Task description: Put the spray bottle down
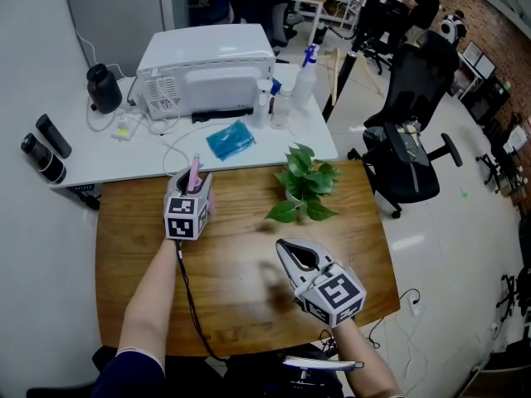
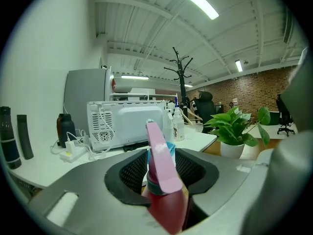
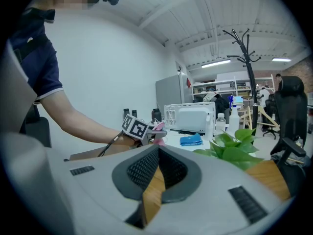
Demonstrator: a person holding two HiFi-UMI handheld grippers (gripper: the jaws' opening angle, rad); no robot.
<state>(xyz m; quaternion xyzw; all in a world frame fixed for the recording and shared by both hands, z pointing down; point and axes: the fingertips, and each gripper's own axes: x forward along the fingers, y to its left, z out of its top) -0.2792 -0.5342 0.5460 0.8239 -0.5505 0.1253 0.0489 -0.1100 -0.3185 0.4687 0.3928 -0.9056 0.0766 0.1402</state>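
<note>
1. right gripper (image 1: pixel 280 245), nearest the lens, jaws pressed together with nothing between them.
2. wooden table (image 1: pixel 133 247) spreads beneath both grippers.
3. left gripper (image 1: pixel 191 181) at the table's far left, jaws loosened, a gap showing either side of the bottle (image 2: pixel 166 199) neck.
4. plant (image 1: pixel 305 185) stands near, to its right.
5. bottle, red with a pink trigger, upright between the left jaws; whether it rests on the table is unclear.

Left gripper (image 1: pixel 187 182) sat at far edge of wooden table (image 1: pixel 133 222), pink-topped spray bottle (image 1: pixel 195 166) upright between its jaws. Right gripper (image 1: pixel 282 245) was nearer, over table, jaws together, empty. Potted plant (image 1: pixel 304 187) stood right of bottle.
</note>
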